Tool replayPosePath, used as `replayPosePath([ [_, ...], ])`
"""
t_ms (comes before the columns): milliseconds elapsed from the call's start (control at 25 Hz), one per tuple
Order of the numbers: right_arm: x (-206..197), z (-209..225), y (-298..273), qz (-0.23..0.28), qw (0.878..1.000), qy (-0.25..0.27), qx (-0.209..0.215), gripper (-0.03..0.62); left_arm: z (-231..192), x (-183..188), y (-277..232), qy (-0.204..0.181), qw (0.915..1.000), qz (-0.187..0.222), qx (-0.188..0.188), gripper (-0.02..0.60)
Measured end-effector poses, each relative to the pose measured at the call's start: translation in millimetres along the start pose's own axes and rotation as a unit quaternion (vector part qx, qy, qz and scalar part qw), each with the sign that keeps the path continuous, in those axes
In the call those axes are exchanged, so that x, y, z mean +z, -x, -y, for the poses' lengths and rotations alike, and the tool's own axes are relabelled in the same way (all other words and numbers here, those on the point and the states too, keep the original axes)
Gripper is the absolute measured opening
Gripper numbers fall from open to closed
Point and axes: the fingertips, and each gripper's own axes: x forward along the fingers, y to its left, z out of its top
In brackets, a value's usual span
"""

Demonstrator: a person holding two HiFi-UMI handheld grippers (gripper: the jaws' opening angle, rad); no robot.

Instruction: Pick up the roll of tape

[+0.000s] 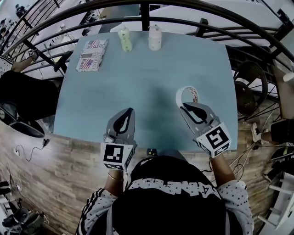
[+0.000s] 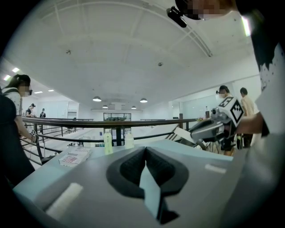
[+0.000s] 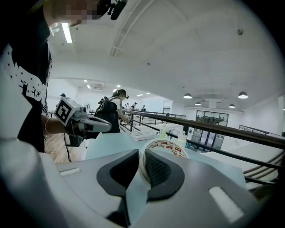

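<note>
1. The roll of tape point(image 1: 187, 93) is pinched by the right gripper point(image 1: 183, 106), over the right part of the table point(image 1: 151, 69) and on the side near the person. It stands on edge as an upright ring. It is pale, with red print on its outer face.
2. In the right gripper view the wall of the roll point(image 3: 165, 147) passes between the two dark pads. One pad is inside the ring and the other outside, and both press on it. The jaws are part closed, kept apart only by the thickness of the roll.
3. From the left gripper view the right gripper point(image 2: 209, 129) and its load appear to be raised off the tabletop.
4. The left gripper point(image 1: 130, 111) is well apart from the roll, above the table's near edge and to the left. Its jaws point(image 2: 145, 150) meet at the tips with nothing between them.
5. At the table's far edge two bottles stand side by side, a greenish bottle point(image 1: 124, 38) and a white bottle point(image 1: 155, 37).
6. A printed packet point(image 1: 92, 55) lies flat near the far left corner.
7. A dark railing point(image 1: 145, 13) curves round beyond the table.
</note>
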Motion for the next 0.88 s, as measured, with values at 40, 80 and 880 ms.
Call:
replayPosePath([
  [40, 3, -1, 2, 0.003, 1.0, 0.0, -0.001, 0.054, 0, 1, -1, 0.001, 1.0, 0.001, -0.002, 0.0],
  [80, 6, -1, 4, 0.005, 1.0, 0.001, -0.002, 0.054, 1, 2, -2, 0.001, 1.0, 0.002, -0.004, 0.0],
  [880, 3, 0, 14, 0.008, 1.0, -0.008, 0.001, 0.052, 11, 7, -9, -0.008, 0.9999, 0.001, -0.013, 0.0],
])
